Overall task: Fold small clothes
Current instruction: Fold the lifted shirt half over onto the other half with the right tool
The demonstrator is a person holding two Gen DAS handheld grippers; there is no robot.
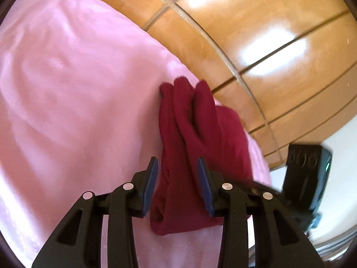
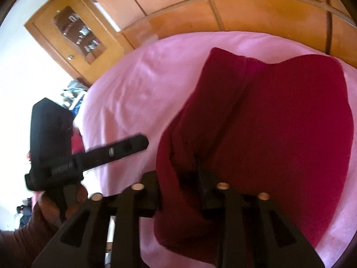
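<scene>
A dark red garment (image 2: 290, 134) lies on a pink sheet (image 1: 67, 89) spread over what appears to be a bed, with a wooden headboard (image 1: 267, 44) close behind it. The left gripper (image 1: 177, 176) has its jaws partly spread, bunched folds of the red cloth standing between the blue pads (image 1: 151, 176); the left pad looks to touch the cloth, the right pad stands just clear, so a firm pinch cannot be confirmed. The right gripper (image 2: 178, 192) has the garment's near edge gathered up and draped over its jaws; the fingertips are buried in cloth and blurred, so whether it pinches or merely carries the fabric cannot be told. In the right wrist view the other gripper shows at the left, with the person's hand (image 2: 55, 205) on its handle. Finding: the garment is rumpled, one side doubled over in loose ridges, the broader part lying fairly flat on the sheet. No clean fold with matched edges is evident. In my judgement the work stands at an early to middle stage; squaring the edges, completing the fold and smoothing remain outstanding.
</scene>
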